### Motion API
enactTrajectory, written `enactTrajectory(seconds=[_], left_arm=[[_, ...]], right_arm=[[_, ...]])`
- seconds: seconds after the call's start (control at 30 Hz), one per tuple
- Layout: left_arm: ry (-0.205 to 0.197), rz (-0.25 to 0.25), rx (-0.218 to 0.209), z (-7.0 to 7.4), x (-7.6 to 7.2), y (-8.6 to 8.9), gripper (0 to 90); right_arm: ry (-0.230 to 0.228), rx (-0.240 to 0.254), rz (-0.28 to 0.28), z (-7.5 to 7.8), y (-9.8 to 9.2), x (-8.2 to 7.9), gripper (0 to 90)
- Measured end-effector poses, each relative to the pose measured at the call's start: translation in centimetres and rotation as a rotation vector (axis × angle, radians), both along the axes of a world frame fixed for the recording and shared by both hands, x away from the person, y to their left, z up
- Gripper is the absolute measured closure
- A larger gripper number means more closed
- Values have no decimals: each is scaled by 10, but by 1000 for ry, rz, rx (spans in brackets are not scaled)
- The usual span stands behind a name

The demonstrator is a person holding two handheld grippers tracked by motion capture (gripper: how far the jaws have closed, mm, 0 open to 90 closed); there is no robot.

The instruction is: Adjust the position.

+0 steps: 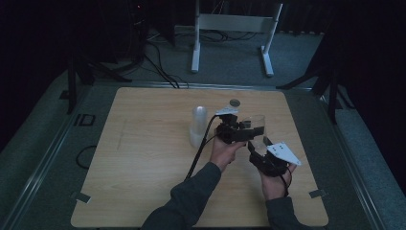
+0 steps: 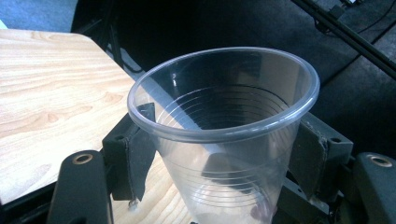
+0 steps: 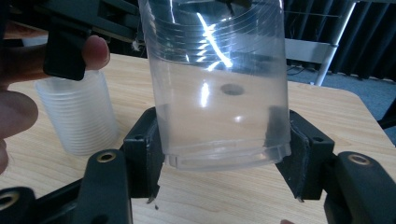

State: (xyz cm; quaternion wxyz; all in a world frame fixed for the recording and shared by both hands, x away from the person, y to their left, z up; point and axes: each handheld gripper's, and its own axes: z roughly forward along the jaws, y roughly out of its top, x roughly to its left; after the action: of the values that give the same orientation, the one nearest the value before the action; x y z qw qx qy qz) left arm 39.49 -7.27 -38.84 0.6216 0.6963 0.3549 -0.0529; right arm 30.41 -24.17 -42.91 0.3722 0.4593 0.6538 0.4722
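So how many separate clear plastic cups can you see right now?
1 loose clear cup sits between both grippers' jaws above the table; a nested stack of cups stands beside it, its count impossible to tell.

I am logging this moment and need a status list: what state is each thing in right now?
Clear cup: upright, empty, held off the table.
Left gripper: jaws closed on the cup just under its rim.
Right gripper: jaws beside the cup's base; whether they press cannot be told.
Stack of cups: standing on the table, untouched.
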Motion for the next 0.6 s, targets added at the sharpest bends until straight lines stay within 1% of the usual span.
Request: enactTrajectory(seconds=[0.1, 0.13, 0.17, 0.2, 0.23, 0.27, 0.3, 0.33, 0.37, 0.47, 0.5, 0.53, 0.57, 0.6], left_arm=[[-3, 1, 0, 0, -1, 0, 309], [-13, 3, 2, 1, -2, 0, 309], [-17, 3, 0, 1, -2, 1, 311], [-30, 8, 5, 3, -3, 1, 311], [-30, 8, 5, 3, -3, 1, 312], [-36, 11, 9, 3, -3, 1, 313], [-43, 14, 17, 3, -4, 1, 313], [-70, 22, 45, 4, -5, 1, 313], [-70, 22, 45, 4, -5, 1, 313], [-113, 37, 94, 5, -8, 0, 313], [-127, 40, 108, 5, -9, -1, 313], [-163, 54, 146, 6, -13, -4, 312], [-163, 54, 146, 6, -13, -4, 312], [-183, 58, 167, 6, -15, -5, 310]], right_arm=[[4, 2, 7, 0, 0, 0, 390], [4, 2, 7, 0, 0, 0, 386], [18, 1, 26, 1, 0, 2, 354], [21, 2, 29, 1, 0, 3, 338], [21, 2, 29, 1, 0, 3, 338], [29, 5, 40, 0, 0, 3, 307], [29, 5, 40, 0, 0, 3, 307], [28, 8, 43, 1, 0, 3, 293], [29, 11, 48, 1, 0, 3, 290], [27, 12, 53, 3, -1, 3, 290], [32, 14, 64, 4, -2, 4, 290], [42, 17, 72, 4, -2, 5, 292], [42, 17, 72, 4, -2, 5, 292], [51, 24, 75, 3, -3, 6, 307]])
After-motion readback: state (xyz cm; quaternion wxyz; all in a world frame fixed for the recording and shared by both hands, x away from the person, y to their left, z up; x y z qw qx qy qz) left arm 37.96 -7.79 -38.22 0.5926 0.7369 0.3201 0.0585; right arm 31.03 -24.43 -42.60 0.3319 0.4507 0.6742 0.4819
